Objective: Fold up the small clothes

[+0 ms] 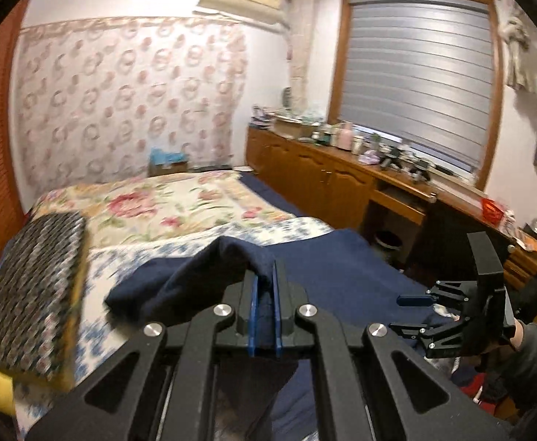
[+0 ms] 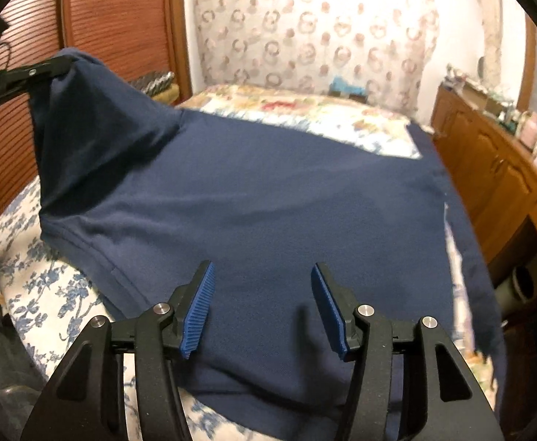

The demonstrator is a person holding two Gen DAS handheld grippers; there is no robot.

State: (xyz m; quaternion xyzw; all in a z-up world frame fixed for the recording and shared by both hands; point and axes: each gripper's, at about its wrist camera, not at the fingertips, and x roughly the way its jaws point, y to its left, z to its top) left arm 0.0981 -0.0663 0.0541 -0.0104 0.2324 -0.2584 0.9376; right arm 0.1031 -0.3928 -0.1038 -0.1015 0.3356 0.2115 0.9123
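Navy blue garment (image 2: pixel 268 202): plain knit, stitched hem along its left edge. Most of it lies spread flat on the floral bedspread (image 2: pixel 47 294); its far-left corner is lifted off the bedspread into a taut peak, cloth draping down from it.

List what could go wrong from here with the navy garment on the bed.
1. The left gripper is shut on only a small pinch of the navy blue knit garment, lifting one corner; the fabric could slip from the blue pads.
2. The right gripper hovers open above the garment, holding nothing down, so the whole piece may drag across the blue-and-white floral bedsheet instead of folding.
3. The garment's right edge hangs near the bed's side, so a pull could drop it off.
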